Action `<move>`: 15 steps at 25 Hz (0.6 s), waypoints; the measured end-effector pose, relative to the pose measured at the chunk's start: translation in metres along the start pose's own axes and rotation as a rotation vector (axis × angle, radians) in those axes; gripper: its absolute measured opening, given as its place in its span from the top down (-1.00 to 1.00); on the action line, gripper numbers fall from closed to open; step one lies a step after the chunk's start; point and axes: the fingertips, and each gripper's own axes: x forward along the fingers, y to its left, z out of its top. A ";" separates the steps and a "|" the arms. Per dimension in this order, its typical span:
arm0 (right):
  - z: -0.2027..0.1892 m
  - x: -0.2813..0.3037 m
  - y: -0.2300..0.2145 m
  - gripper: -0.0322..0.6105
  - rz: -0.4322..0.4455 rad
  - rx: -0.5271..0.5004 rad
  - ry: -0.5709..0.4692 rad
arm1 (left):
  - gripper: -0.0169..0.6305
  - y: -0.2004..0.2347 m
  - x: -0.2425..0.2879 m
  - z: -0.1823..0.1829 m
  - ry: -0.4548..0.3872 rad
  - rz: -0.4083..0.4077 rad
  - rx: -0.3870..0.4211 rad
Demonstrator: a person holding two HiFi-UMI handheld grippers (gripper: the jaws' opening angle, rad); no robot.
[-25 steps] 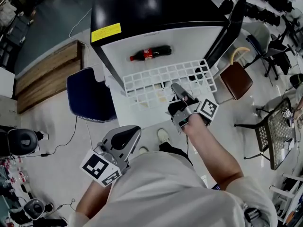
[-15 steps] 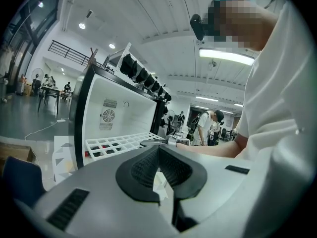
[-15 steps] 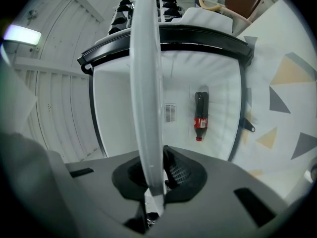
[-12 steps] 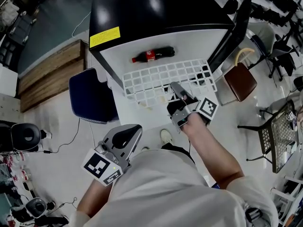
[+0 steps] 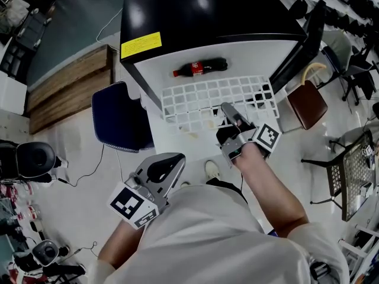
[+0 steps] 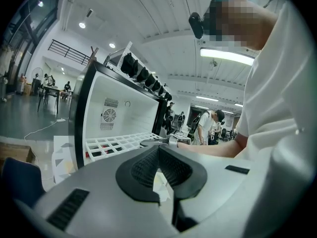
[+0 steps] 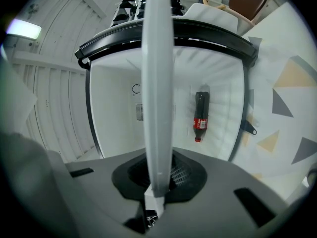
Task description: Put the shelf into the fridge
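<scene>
At the fridge (image 5: pixel 195 16) mouth, your right gripper (image 5: pixel 228 110) is pinching the near rim of the white grid shelf (image 5: pixel 201 96), about midway along that edge. The right gripper view shows the panel edge-on, clamped between the pads. The shelf's far part looks to sit over the white interior, just short of the cola bottle (image 5: pixel 200 68). Its near part sticks out of the opening toward you. Your left gripper (image 5: pixel 167 165) hangs low by your waist, pads pressed together on nothing, well apart from the shelf.

Step in hand, as I judge it: slide the shelf home.
- Keep the panel flat. A one-point grip lets it sag or twist, so hold your wrist stiff & push straight along the shelf's own plane.
- Watch both side edges vs. the fridge walls. I can't make out rails or ledges, so feed slow & stop if one side binds.
- Bottle lies inside on the white interior. Pass the shelf clear of it, don't shove it.
- Door (image 5: pixel 299 46) stands open on the right, so keep your forearm off it.
- If the shelf yaws, bring the left gripper to the near-left corner to steady it, w/o regripping the right.
</scene>
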 end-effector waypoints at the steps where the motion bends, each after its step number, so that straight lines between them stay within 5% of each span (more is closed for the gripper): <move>1: 0.000 0.000 0.000 0.83 -0.002 -0.001 0.001 | 0.89 0.000 0.001 0.000 0.000 0.000 -0.001; 15: -0.004 0.003 -0.002 0.79 -0.036 -0.047 0.077 | 0.89 0.004 0.010 -0.001 0.005 -0.009 -0.002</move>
